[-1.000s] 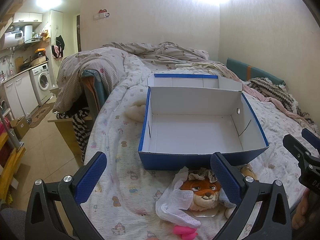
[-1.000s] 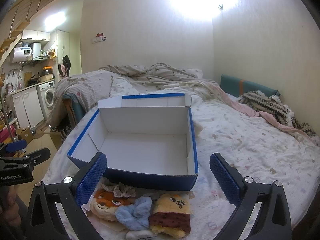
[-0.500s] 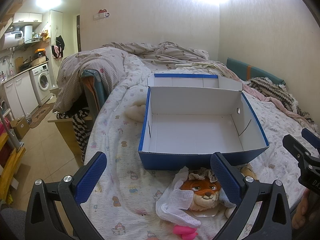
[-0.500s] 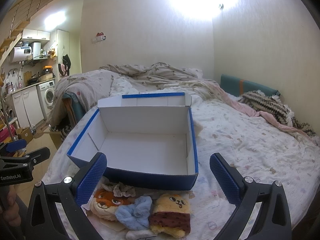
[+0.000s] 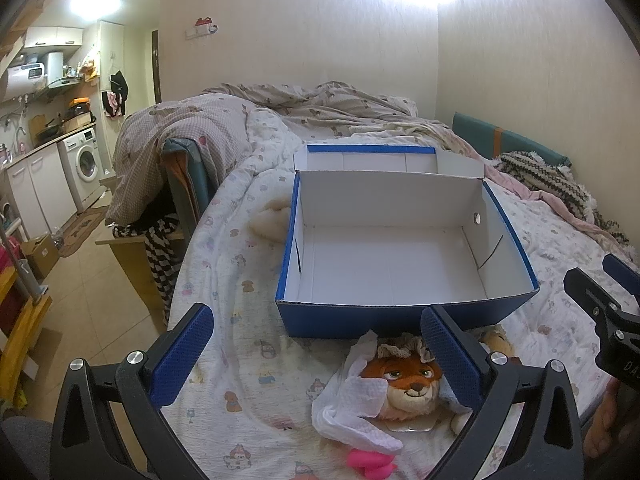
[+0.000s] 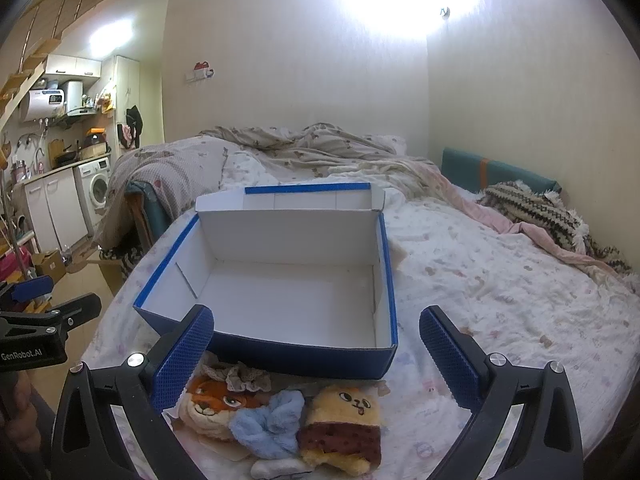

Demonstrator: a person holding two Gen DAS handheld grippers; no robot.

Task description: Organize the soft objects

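An open blue box (image 5: 400, 314) with a white inside stands on the bed; it also shows in the right wrist view (image 6: 304, 356). In front of it lies a pile of soft toys: an orange fox plush (image 5: 408, 384) (image 6: 218, 400), a white cloth (image 5: 352, 404), a pink item (image 5: 370, 462), a light blue fluffy piece (image 6: 272, 424) and a yellow plush with a brown spotted band (image 6: 344, 420). My left gripper (image 5: 316, 356) is open and empty above the pile's left. My right gripper (image 6: 316, 354) is open and empty above the toys.
A cream plush (image 5: 272, 220) lies left of the box. Rumpled blankets (image 6: 320, 148) and a striped knit throw (image 6: 532, 208) lie at the back and right. The bed edge drops to a tiled floor (image 5: 100, 300) on the left, with a chair (image 5: 184, 184) beside it.
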